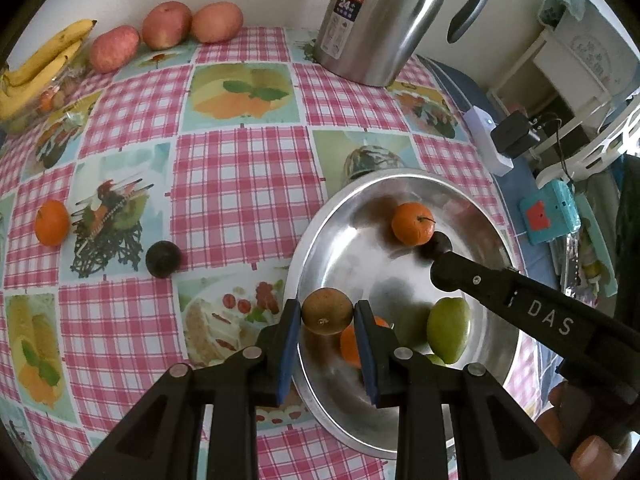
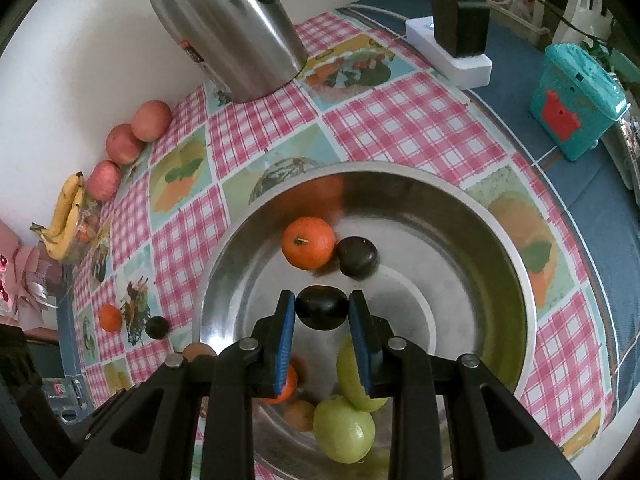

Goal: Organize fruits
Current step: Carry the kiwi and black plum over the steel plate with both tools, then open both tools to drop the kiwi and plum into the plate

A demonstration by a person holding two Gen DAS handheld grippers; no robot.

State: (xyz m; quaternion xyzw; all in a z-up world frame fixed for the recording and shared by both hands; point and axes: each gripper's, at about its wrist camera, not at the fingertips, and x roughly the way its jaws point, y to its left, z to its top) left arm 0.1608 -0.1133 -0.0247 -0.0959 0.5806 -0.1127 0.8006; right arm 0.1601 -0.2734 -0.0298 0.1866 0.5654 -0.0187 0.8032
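Fruit, sorted large to small, with holders noted.

Table (image 1: 240, 168): checked pink cloth with food pictures. It carries everything below.

Steel bowl (image 2: 500, 248): round and shiny, on the near right part of the cloth. Both my grippers are over it.

Kettle (image 1: 384, 20): steel, standing upright at the far edge, well apart from the bowl.

Bananas (image 1: 36, 68): a bunch at the far left corner, long axis running along the wall edge, tips toward the apples.

Apples (image 1: 166, 24): three red ones in a row against the wall, just beside the bananas.

Green fruit (image 2: 344, 428): two pieces touching, in the bowl's near side.

Tangerine (image 2: 308, 242): in the bowl, stem end facing up toward me, touching a dark plum (image 2: 356, 258). Another tangerine (image 1: 52, 222) and a dark fruit (image 1: 163, 259) lie loose on the cloth at the left.

My left gripper (image 1: 327, 316): jaws closed tight on a brown round fruit (image 1: 327, 311), stem end facing me, held above the bowl's near rim.

My right gripper (image 2: 322, 312): jaws clamped on a dark plum-like fruit (image 2: 321, 307), long axis lying across from pad to pad, above the bowl's middle.
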